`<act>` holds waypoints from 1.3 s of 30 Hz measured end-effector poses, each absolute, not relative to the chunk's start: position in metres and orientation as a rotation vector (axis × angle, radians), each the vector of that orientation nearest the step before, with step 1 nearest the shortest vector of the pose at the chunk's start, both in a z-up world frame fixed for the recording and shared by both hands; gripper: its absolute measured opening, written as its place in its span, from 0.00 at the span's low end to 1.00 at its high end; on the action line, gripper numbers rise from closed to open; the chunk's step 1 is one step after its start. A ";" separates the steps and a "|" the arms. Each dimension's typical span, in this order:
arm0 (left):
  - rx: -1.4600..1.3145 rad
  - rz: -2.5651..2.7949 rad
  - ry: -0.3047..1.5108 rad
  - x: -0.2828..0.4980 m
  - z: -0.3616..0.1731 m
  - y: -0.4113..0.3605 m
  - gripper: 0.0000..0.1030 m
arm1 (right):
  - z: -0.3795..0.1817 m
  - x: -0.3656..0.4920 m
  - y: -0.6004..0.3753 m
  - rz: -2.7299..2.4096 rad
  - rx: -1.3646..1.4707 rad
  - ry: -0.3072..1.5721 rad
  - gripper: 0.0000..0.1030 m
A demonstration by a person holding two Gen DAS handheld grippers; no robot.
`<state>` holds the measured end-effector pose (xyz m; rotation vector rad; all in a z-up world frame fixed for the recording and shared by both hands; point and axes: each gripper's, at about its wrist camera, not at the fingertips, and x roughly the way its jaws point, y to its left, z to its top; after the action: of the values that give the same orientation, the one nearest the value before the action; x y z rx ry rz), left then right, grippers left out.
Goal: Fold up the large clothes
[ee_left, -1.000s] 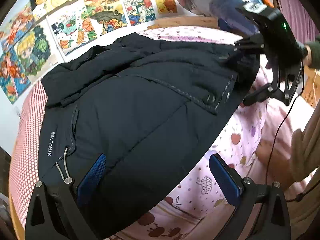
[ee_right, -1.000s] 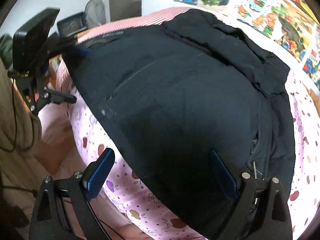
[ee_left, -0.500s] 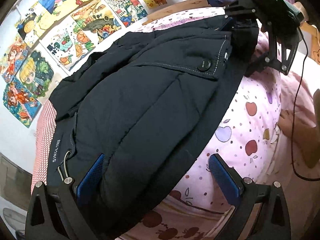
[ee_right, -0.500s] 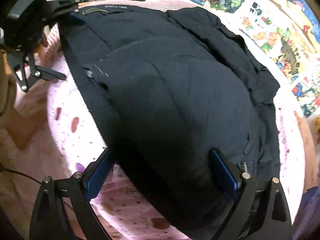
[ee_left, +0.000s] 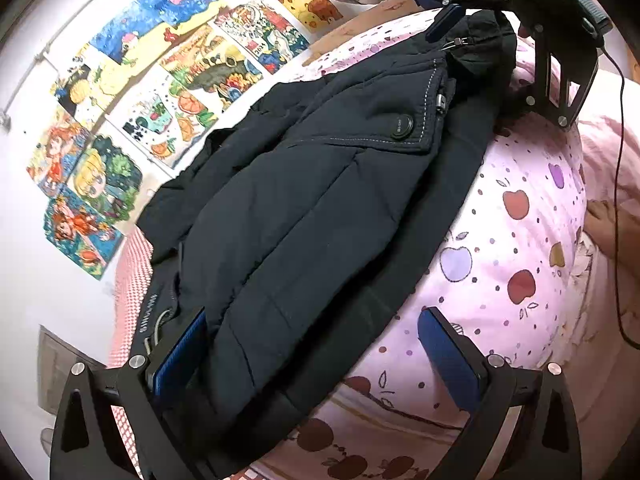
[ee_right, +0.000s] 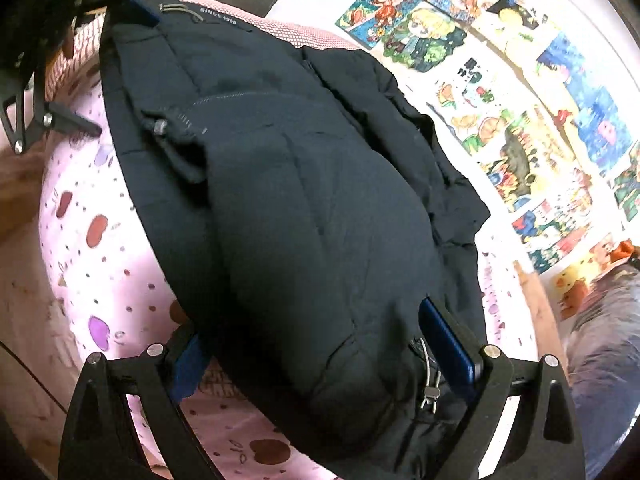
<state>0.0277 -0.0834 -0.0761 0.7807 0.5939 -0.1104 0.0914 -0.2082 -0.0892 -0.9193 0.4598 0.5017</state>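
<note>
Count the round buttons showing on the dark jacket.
1. A single round button sits on the flap of the jacket, near the end by the right gripper. Others may be hidden under folds.

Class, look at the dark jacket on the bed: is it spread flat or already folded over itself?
Folded. The jacket lies doubled lengthwise on the bedsheet, one front panel over the other, a sleeve tucked behind.

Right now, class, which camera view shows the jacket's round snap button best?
The left wrist view: the snap button faces the camera on the dark jacket's stitched flap. In the right wrist view that flap is dim and blurred, and the button cannot be made out.
</note>
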 end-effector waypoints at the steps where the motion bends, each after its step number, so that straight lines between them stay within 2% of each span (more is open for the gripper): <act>1: 0.786 -0.105 0.588 0.027 -0.076 -0.083 1.00 | -0.090 0.090 -0.209 0.497 -0.922 0.450 0.90; 11: 0.837 -0.006 0.468 0.019 -0.070 -0.080 1.00 | -0.070 0.084 -0.221 0.368 -0.851 0.319 0.90; 17: 0.804 0.037 0.477 0.027 -0.066 -0.072 0.95 | -0.058 0.093 -0.227 0.355 -0.772 0.313 0.90; 20: 0.786 0.028 0.518 0.032 -0.069 -0.067 0.88 | -0.062 0.093 -0.226 0.342 -0.779 0.304 0.90; 22: 0.790 0.025 0.511 0.031 -0.068 -0.067 0.76 | -0.064 0.093 -0.225 0.334 -0.788 0.295 0.88; 23: 0.798 0.029 0.500 0.029 -0.068 -0.068 0.72 | -0.064 0.093 -0.224 0.333 -0.791 0.293 0.86; 25: 0.812 0.032 0.488 0.030 -0.066 -0.069 0.56 | -0.064 0.092 -0.223 0.347 -0.789 0.297 0.73; 26: 0.810 0.028 0.492 0.031 -0.065 -0.068 0.51 | -0.065 0.091 -0.222 0.359 -0.792 0.302 0.69; 28: 0.809 0.025 0.497 0.035 -0.063 -0.067 0.40 | -0.065 0.089 -0.218 0.391 -0.806 0.318 0.52; 33: 0.803 0.026 0.455 0.039 -0.046 -0.067 0.31 | -0.058 0.092 -0.212 0.458 -0.782 0.367 0.28; 35: 0.793 0.033 0.432 0.040 -0.037 -0.069 0.29 | -0.053 0.093 -0.211 0.460 -0.768 0.358 0.21; 39: 0.734 0.049 0.367 0.043 -0.011 -0.063 0.27 | -0.035 0.099 -0.211 0.442 -0.713 0.335 0.16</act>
<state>0.0432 -0.0630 -0.0106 0.7339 0.3668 0.0488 0.0992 -0.2113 -0.0351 -0.7131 0.3354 0.4417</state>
